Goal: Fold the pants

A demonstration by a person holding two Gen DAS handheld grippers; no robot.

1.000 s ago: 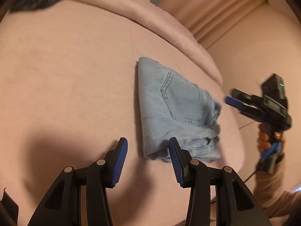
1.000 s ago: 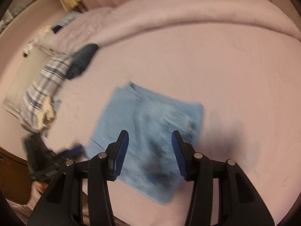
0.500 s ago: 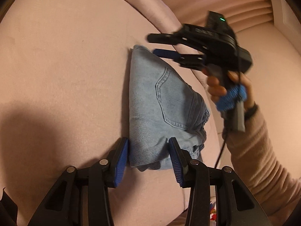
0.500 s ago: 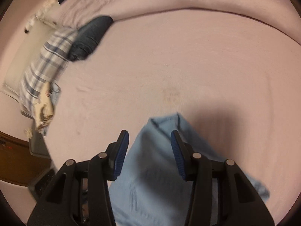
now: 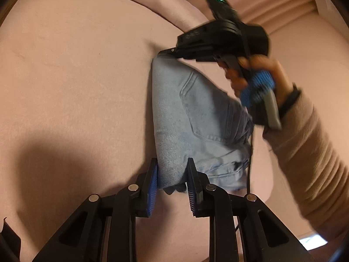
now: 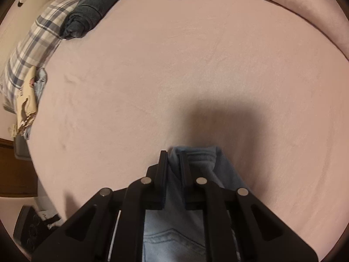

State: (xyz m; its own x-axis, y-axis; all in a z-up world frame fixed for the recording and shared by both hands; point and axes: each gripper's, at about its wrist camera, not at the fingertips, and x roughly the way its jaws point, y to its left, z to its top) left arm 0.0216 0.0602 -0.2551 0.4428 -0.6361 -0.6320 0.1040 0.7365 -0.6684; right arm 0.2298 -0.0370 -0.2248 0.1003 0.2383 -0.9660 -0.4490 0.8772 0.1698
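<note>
Since half a second ago, both my grippers are closing in on the folded pants [image 5: 196, 118]: my left gripper [image 5: 172, 181] is now pinching the near corner of the denim bundle between its blue pads, the jaws narrowed onto the cloth, where before they were standing wider around it. My right gripper [image 5: 168, 52] is reaching down to the far corner of the same bundle, and in the right wrist view [image 6: 174, 163] its fingers are standing close together with a fold of light blue denim [image 6: 172, 196] caught between them. I am seeing the person's right hand [image 5: 257, 74] gripping the blue handle, a beige sleeve [image 5: 309, 152] trailing behind it.

I am finding the pants lying folded on the pink bedspread [image 5: 76, 76], back pocket facing up, near the bed's edge. Across the bed, a dark grey folded garment [image 6: 93, 8] is resting against a plaid pillow [image 6: 35, 43], well apart from the pants
</note>
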